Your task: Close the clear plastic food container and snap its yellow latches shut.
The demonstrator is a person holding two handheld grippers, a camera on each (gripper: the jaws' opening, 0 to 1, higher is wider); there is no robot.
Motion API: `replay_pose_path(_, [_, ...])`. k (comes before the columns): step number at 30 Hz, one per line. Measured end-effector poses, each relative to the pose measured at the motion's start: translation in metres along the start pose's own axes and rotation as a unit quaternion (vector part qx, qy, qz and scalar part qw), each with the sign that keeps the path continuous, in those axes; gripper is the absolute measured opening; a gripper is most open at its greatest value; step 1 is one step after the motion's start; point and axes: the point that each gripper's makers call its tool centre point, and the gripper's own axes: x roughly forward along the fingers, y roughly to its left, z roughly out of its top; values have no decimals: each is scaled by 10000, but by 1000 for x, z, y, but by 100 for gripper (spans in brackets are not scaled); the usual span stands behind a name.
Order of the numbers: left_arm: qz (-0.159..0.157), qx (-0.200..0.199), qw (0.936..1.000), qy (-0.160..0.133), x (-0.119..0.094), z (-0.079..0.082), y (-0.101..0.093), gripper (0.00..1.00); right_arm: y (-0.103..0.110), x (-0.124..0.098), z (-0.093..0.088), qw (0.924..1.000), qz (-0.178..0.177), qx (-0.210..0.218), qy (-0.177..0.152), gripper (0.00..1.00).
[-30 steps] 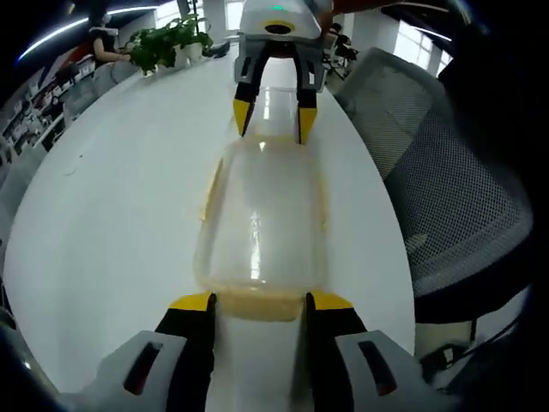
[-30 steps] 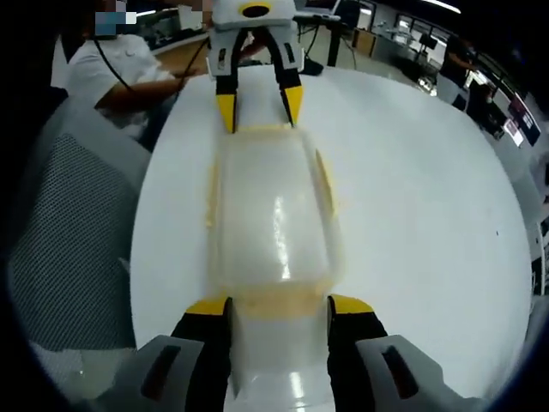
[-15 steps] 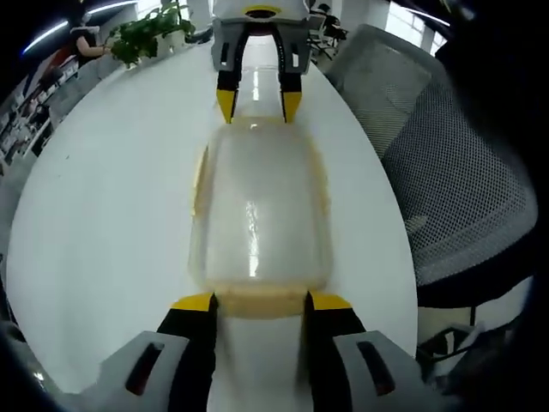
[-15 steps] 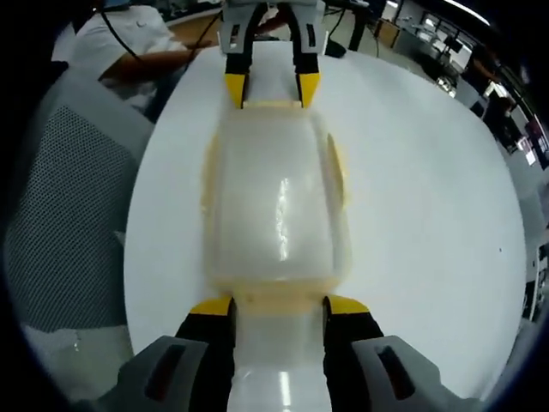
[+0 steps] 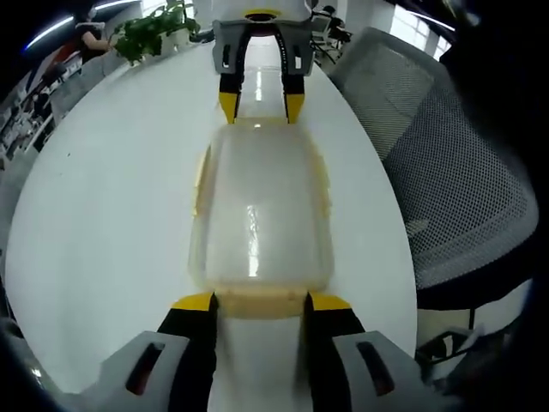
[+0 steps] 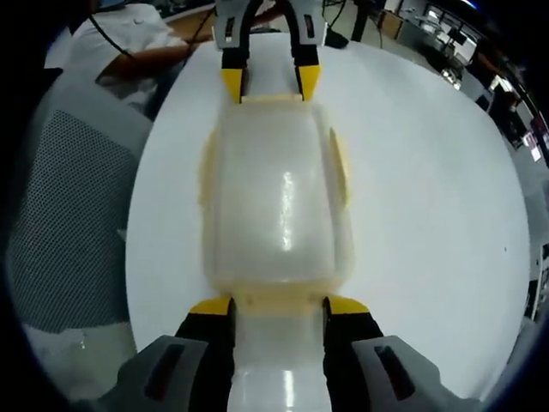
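Table: a wide white tabletop (image 5: pixel 103 223) carries everything; in the right gripper view (image 6: pixel 429 197) it is just as bare around the box.
Chair: a grey mesh office chair (image 5: pixel 455 189) stands against the table's edge; its mesh back (image 6: pixel 64 215) shows along the left of the right gripper view.
Person: someone in a white top (image 6: pixel 129 43) sits at the far end of the table, behind the left gripper.
Plant: a leafy green plant (image 5: pixel 150 30) sits at the table's far end in the left gripper view.
Container: the clear plastic food container (image 5: pixel 257 206) lies flat on the table between the two grippers, lid on top; the same box (image 6: pixel 279 206) runs lengthwise away from the right gripper's camera.
Latches: pale yellow latches line the rim. One end latch (image 5: pixel 260 303) sits between the left gripper's tips, another (image 6: pixel 279 300) between the right gripper's tips, and side latches (image 6: pixel 340 167) lie along the long edges. Whether they are fully snapped, I cannot tell.
Left gripper: the left gripper (image 5: pixel 260 302) has its yellow-tipped jaws spread about the width of the near end latch, one on either side; it appears again at the far end (image 6: pixel 269 83).
Right gripper: the right gripper (image 6: pixel 279 305) has its jaws parted likewise, flanking its end latch; seen from the other side (image 5: pixel 260 106), its tips meet the container's far end.
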Motion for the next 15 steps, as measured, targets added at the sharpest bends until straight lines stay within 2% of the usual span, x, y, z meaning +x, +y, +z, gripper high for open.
replay_pose_path(8, [-1, 9, 10000, -11, 0, 1, 0, 39, 0, 0, 1, 9999, 9, 0, 172, 40])
replay_pose_path(12, [13, -11, 9997, -235, -1, 0, -1, 39, 0, 0, 0, 9999, -2, 53, 120, 39])
replay_pose_path(15, [7, -5, 9996, -271, -1, 1, 0, 39, 0, 0, 0, 10000, -2, 44, 74, 39])
